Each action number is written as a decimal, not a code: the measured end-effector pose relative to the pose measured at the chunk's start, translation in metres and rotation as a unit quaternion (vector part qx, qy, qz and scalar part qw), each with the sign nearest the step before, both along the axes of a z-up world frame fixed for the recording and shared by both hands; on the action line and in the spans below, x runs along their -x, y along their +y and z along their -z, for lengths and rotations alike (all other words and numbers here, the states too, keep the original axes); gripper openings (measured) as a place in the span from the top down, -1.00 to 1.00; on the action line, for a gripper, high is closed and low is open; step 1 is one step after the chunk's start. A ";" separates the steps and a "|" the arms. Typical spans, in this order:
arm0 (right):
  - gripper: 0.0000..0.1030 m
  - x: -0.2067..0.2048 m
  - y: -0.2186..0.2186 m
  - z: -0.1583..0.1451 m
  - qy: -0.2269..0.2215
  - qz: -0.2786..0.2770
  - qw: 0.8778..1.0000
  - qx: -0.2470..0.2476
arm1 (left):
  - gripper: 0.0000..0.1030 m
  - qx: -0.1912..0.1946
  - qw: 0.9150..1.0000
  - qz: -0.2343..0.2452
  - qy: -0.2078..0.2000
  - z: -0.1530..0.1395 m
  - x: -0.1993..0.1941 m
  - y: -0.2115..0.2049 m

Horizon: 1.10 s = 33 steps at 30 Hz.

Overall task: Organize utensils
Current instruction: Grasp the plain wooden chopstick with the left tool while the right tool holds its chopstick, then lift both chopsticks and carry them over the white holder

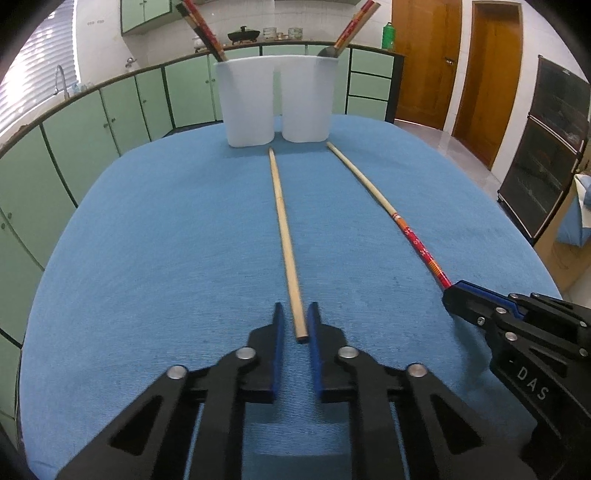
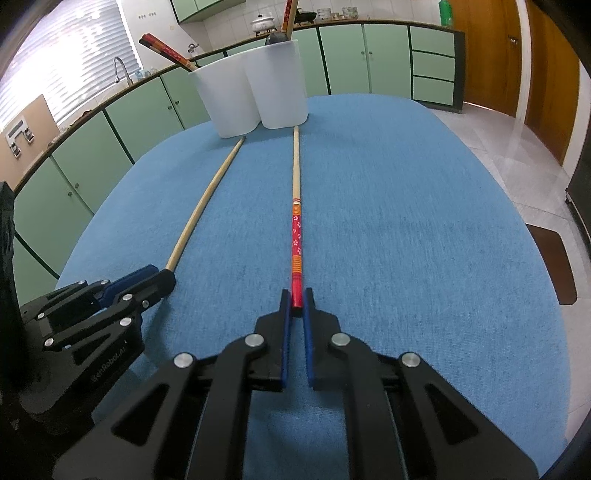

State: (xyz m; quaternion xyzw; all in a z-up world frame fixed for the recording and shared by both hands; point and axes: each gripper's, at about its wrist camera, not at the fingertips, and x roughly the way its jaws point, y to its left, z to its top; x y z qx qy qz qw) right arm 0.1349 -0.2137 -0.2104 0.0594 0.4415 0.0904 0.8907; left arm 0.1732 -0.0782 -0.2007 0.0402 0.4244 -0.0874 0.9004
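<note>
Blue tablecloth (image 1: 166, 240), green kitchen cabinets (image 1: 92, 129) behind, wooden doors (image 1: 424, 59) right

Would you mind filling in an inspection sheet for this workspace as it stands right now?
Surface: blue cloth covering the table, lying flat.
Job's things: plain chopstick and red-patterned chopstick lie apart on the cloth, with their far tips near the two white cups. The cups already hold stored chopsticks and a dark spoon.
Clutter: nothing seen.
Grippers: left gripper is shut on the plain chopstick's near end. Right gripper is shut on the red-patterned chopstick's near end.
Cables: nothing seen.
Surroundings: green cabinets, wooden doors.
</note>
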 end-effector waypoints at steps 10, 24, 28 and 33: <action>0.90 0.004 0.004 -0.008 -0.017 0.001 1.000 0.010 | 0.86 0.013 1.000 -0.004 -0.003 -0.005 0.002 0.004; 0.90 0.014 -0.006 -0.063 -0.073 -0.001 0.997 0.010 | 0.87 0.019 0.997 0.004 -0.074 -0.070 0.025 0.020; 0.90 0.012 -0.008 -0.085 -0.093 -0.003 0.996 0.009 | 0.87 0.027 0.994 0.006 -0.102 -0.095 0.025 0.025; 0.90 0.006 -0.010 -0.118 -0.122 -0.011 0.992 0.011 | 0.87 0.031 0.990 0.013 -0.137 -0.127 0.020 0.028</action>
